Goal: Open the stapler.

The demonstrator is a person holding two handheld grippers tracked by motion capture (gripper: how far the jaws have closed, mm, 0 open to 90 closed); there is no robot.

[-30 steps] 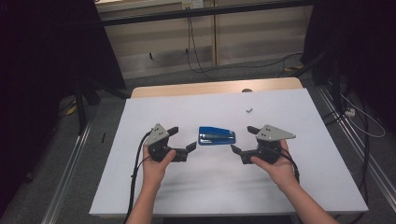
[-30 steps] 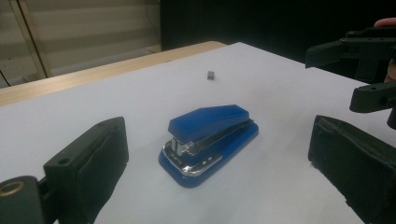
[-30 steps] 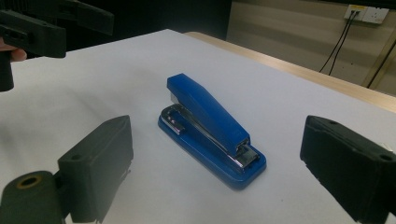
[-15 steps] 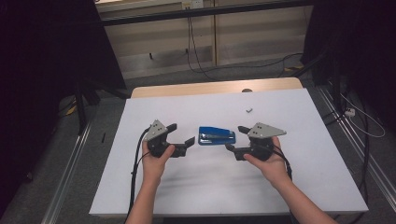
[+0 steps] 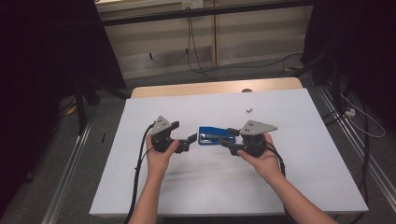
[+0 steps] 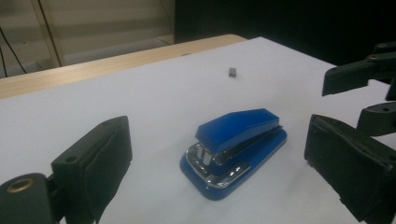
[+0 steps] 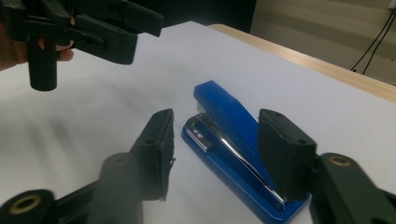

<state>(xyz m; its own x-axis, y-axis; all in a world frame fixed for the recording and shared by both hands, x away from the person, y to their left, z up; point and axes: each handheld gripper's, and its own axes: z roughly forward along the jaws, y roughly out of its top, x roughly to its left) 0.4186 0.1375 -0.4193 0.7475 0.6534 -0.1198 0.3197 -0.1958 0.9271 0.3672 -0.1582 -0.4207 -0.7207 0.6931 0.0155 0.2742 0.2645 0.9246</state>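
1. Stapler [image 5: 215, 136], blue with a chrome mouth, lies flat on the white table [image 5: 299, 186] between our two hands, roughly at the table's middle.
2. We hold the left gripper [image 5: 187, 141] just beside the stapler's left end; its jaws stand wide apart and nothing is between them.
3. From the left gripper view, the stapler [image 6: 236, 150] sits on the table ahead of the jaws, apart from both pads, with its chrome mouth turned toward this camera.
4. We hold the right gripper [image 5: 229, 140] at the stapler's right end. Its jaws have just been closing, and the stapler's rear part lies between them.
5. In the right gripper view, the far-side pad [image 7: 285, 154] stands against the blue top of the stapler [image 7: 224, 121], while the near-side pad [image 7: 156, 151] stays just beside the base with a strip of table showing in between, so we do not yet have a grip.
6. We also see a small grey object [image 5: 249, 110] on the table, beyond the stapler and well apart from it.
7. Wooden edge [image 5: 187, 88] of the table shows along the far side of the white surface.
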